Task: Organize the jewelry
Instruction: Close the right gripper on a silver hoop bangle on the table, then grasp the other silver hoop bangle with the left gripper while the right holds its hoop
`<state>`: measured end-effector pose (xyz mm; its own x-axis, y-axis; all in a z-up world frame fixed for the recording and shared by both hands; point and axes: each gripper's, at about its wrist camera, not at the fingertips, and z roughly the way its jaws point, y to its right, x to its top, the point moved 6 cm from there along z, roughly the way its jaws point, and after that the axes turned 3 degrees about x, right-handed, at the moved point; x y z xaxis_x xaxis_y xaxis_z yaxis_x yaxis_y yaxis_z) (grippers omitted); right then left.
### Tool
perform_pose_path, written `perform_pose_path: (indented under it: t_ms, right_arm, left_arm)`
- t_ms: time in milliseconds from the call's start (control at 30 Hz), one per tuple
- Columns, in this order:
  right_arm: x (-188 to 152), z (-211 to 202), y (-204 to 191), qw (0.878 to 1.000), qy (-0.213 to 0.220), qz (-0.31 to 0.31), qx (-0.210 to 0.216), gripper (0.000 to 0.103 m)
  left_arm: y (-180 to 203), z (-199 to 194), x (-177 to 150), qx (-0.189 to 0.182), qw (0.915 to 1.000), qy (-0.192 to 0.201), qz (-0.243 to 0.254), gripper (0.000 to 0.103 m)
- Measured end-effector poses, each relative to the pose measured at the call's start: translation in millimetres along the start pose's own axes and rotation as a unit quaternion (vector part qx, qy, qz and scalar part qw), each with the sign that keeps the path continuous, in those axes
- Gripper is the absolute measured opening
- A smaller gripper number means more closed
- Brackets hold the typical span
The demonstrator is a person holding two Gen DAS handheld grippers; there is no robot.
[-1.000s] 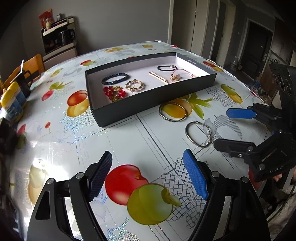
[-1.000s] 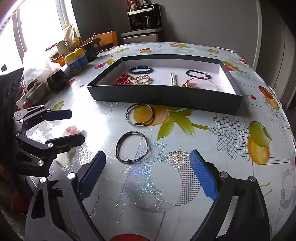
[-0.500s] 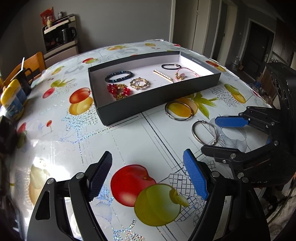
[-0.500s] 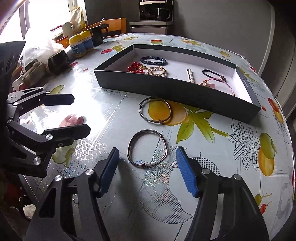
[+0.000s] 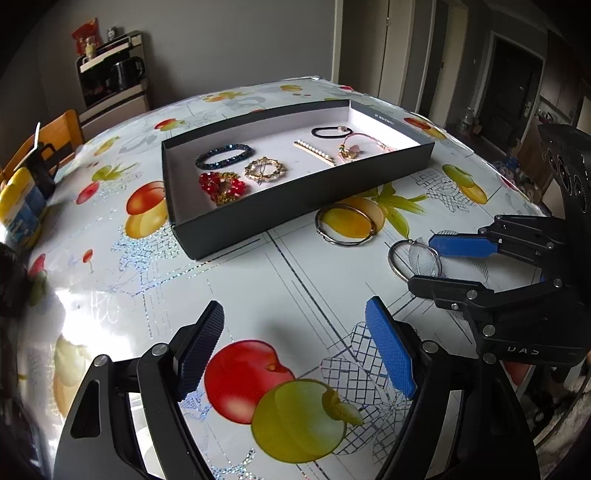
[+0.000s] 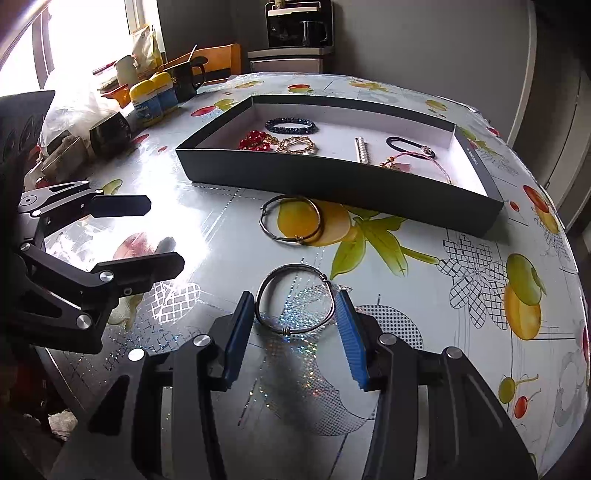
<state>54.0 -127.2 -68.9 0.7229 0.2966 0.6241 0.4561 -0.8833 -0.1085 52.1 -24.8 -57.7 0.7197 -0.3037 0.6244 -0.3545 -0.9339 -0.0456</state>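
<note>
A silver wire bangle (image 6: 295, 299) lies on the table between the blue pads of my right gripper (image 6: 293, 317), whose jaws stand open on either side of it, close to its rim. It also shows in the left wrist view (image 5: 413, 258), with the right gripper (image 5: 430, 262) around it. A second, gold-and-silver bangle (image 6: 290, 219) (image 5: 345, 225) lies just in front of the black tray (image 6: 332, 173) (image 5: 295, 199). The tray holds several pieces of jewelry. My left gripper (image 5: 295, 347) is open and empty over the tablecloth; it also shows in the right wrist view (image 6: 164, 236).
The table wears a glossy fruit-print cloth (image 5: 110, 258). Yellow-lidded bottles (image 6: 153, 96), a dark mug (image 6: 188, 77) and bags stand along the far left edge. A wooden chair (image 5: 55, 136) and a coffee machine (image 6: 299, 27) are behind.
My right gripper has moved forward and down over the silver bangle and its jaws have narrowed around it. My left gripper has shifted slightly.
</note>
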Motion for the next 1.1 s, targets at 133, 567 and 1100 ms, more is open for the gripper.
perform_pose_path:
  t_ms: [133, 567, 1100]
  right_arm:
    - [-1.2, -9.6, 15.4, 1.000, 0.009, 0.017, -0.006, 0.045]
    - [-7.8, -22.7, 58.7, 0.998, 0.015, 0.052, -0.022, 0.045]
    - [-23.5, -28.1, 69.4, 0.999, 0.005, 0.039, -0.007, 0.046]
  left_arm:
    - [8.6, 5.3, 4.2, -0.003, 1.0000, -0.001, 0.007, 0.081]
    - [35.0, 38.1, 30.2, -0.032, 0.9993, -0.014, 0.010, 0.081]
    - [47.6, 60.5, 52.7, -0.011, 0.9995, -0.007, 0.028, 0.058]
